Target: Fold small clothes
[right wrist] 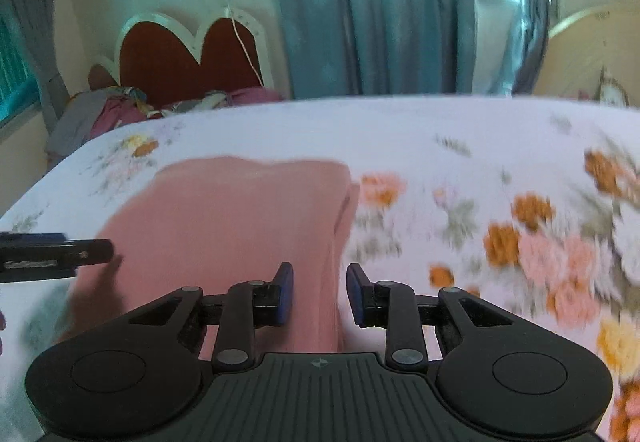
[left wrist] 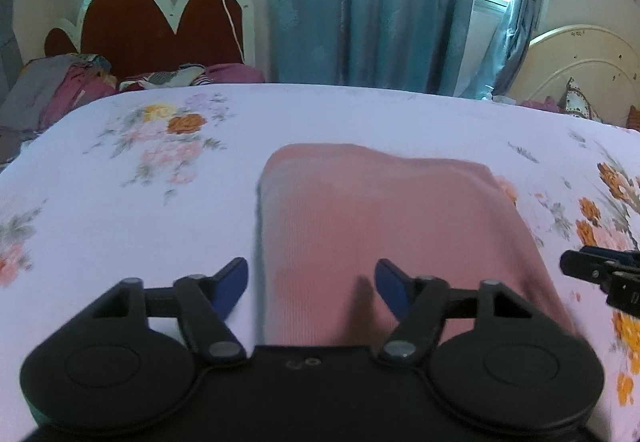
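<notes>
**Pink cloth lies folded on the flowered sheet, both grippers off it**

While no writing or label can be read anywhere, a small cross mark shows on the near body of the right gripper. No container is in view.

A pink cloth lies folded flat on the sheet, near the middle of the bed. Its left edge looks doubled in the left wrist view; in the right wrist view stacked layers show at its right edge.

Above the cloth's near left edge, the left gripper has its jaws wide apart and nothing between the blue pads. At the near right edge, the right gripper's jaws stand narrowly parted; the pads do not press on the cloth, which shows behind the gap.

Each gripper's tip pokes into the other's view at the frame edge, cut off. The right wrist view is smeared by blur, worst over the flowers at right. Beyond the far edge stand a red headboard, a heap of clothes whose pieces cannot be told apart, and a blue curtain.
</notes>
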Demonstrator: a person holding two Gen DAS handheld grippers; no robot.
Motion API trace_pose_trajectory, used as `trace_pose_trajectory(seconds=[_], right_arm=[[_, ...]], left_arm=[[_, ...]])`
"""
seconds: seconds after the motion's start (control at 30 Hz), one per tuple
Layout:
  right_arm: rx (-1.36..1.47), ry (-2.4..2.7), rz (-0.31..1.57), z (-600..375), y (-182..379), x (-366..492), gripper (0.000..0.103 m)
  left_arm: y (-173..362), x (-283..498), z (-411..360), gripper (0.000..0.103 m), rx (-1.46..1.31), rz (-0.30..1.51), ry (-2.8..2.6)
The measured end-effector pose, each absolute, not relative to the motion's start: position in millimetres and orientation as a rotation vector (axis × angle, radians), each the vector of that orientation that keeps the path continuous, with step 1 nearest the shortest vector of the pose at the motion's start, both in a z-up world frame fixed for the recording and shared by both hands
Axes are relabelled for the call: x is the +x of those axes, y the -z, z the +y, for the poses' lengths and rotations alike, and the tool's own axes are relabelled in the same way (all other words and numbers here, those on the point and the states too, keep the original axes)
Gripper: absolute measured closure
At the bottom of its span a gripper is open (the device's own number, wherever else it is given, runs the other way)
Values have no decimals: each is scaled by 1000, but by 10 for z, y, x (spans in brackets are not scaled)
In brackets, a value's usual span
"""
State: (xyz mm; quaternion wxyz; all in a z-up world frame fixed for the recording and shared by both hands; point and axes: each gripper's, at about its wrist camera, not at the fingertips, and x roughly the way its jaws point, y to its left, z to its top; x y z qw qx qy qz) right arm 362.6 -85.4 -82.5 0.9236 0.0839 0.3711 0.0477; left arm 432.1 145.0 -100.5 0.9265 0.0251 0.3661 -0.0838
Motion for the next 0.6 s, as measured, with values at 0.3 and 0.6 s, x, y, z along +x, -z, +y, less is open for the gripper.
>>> trace_pose_trajectory(seconds=[0.3,0.6], right_arm=[[86,-49,883,-720,1351,4100,74],[227,-63,875,-869,1101,3929,73]], left_arm=[[1307,4524,1366,25,63,805,163],[1146,4384,1326,0,114,835,113]])
